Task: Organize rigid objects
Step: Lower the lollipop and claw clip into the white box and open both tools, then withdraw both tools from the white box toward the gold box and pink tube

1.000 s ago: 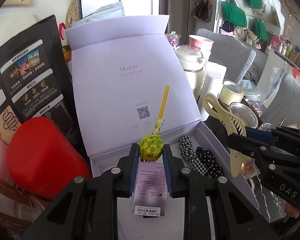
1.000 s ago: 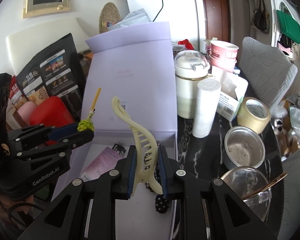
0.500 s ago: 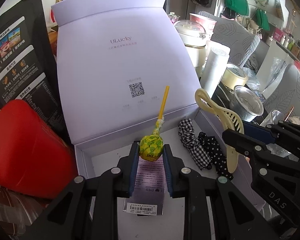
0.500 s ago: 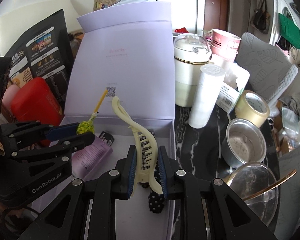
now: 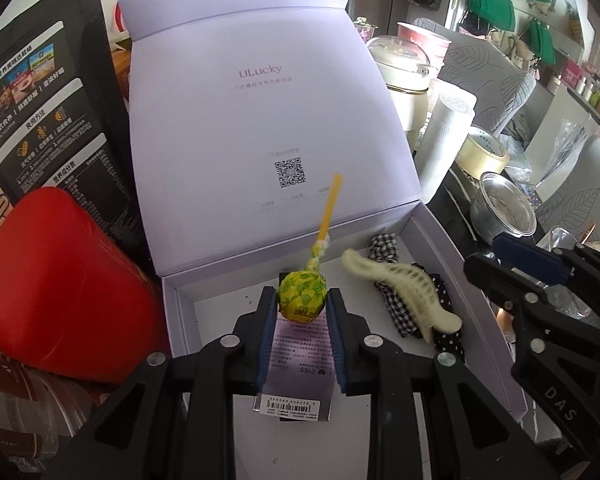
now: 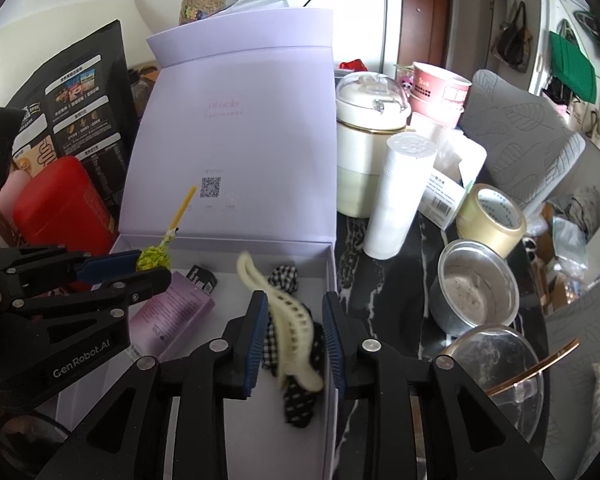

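Left wrist view: the left tool [image 5: 302,312] hangs over the open lavender box [image 5: 440,236], its jaws opening, with the lollipop [image 5: 302,296] between the blue pads.
Lollipop contact: the wrapped head looks just touching both pads; whether it is gripped or already free cannot be told.
Below the lollipop: a pink carton [image 5: 300,364] lies flat on the box floor.
Right wrist view: the right tool [image 6: 295,338] has its jaws opening and spread clear of the cream hair clip [image 6: 292,320], which shows motion blur and appears to be dropping onto the checked scrunchie [image 6: 284,276] inside the box.
Task items, location: lollipop above the box's left half; hair clip within the right half, near the right wall.
Risk, lollipop: likely to land on the carton and roll, the stick tipping it sideways.
Risk, hair clip: may bounce off the soft scrunchie toward the low wall and out onto the dark desk [image 6: 404,264].
Risk, tools: they sit near each other; a careless withdrawal could knock the upright lid [image 5: 260,120].
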Tool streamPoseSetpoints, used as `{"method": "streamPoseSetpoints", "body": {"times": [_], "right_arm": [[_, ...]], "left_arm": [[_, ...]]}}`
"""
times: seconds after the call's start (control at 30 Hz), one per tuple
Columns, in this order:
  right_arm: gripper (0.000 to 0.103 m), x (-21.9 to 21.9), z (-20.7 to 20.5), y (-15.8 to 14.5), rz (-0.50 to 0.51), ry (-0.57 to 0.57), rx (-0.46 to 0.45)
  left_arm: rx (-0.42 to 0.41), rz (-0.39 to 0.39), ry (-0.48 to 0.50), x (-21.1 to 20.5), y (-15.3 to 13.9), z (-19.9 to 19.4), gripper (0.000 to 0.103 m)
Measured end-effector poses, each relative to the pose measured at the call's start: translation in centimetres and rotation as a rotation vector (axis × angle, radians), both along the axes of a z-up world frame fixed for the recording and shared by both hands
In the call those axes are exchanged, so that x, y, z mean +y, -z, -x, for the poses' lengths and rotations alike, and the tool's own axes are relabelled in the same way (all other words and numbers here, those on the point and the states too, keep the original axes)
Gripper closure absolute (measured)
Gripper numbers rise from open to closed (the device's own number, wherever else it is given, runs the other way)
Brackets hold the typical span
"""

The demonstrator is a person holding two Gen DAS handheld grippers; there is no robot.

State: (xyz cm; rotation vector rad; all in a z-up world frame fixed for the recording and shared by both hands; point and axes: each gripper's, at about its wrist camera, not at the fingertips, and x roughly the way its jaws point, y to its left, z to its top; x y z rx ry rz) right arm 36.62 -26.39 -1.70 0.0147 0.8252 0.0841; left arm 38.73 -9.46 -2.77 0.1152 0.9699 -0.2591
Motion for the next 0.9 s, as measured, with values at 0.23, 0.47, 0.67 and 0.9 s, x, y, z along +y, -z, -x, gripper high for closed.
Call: {"method": "streamPoseSetpoints", "body": {"times": [0.23, 0.47, 0.67, 0.9], "right_arm": [[0.073, -0.3, 0.3, -0.4, -0.005, 0.007, -0.010], [0.073, -0.1, 0.6, -0.8, -0.003, -0.004, -0.021], [0.073, -0.2, 1.1, -1.7, -0.015, -0.001, -0.037], [0.073, -0.5, 2.4, -3.5, -0.008, 0.012, -0.064]], "left_arm": [[-0.026, 0.015, -0.013, 0.3, -1.0, 0.5, 0.038], [-0.025, 0.018, -0.018, 0.5, -1.4, 0.8, 0.038], [-0.044, 0.028, -0.016, 0.6, -2.3, 1.3, 0.038], [-0.073, 0.059, 0.001, 0.5, -4.4, 2.5, 0.038]]}}
